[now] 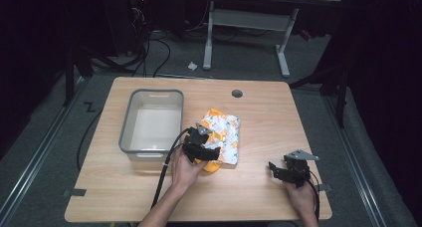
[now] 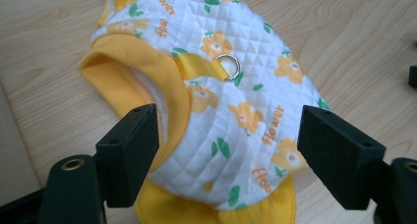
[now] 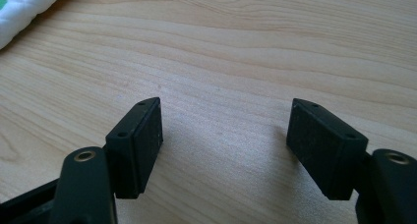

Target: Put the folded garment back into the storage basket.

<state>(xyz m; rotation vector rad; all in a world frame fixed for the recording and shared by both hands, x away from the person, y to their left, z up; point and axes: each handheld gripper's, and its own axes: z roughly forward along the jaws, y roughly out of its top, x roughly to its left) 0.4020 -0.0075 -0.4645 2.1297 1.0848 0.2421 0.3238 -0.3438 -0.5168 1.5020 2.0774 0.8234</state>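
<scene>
So the vest point(image 2: 231, 111), a little quilted flower-print thing with yellow trim, lies flat mid-table, just right of the grey bin point(image 1: 152, 122). The left gripper point(image 1: 203, 148) sits over its near end with jaws spread wide, nothing pinched yet.

Biggest risk, I'd say: the fabric is soft and layered, so closing here could catch just the top layer or the ribbed collar point(image 2: 147, 81), and the rest would droop and drag on the bin rim if it's headed that way. The metal ring point(image 2: 227, 65) and its strap could also snag a jaw.

The right gripper point(image 1: 287, 171) idles over bare wood near the front right, jaws also spread, well apart from the vest.

Room-wise: the bin wall is close on the left, there's loads of open table point(image 1: 268, 117) to the right and behind, and the front edge is near both hands.
</scene>
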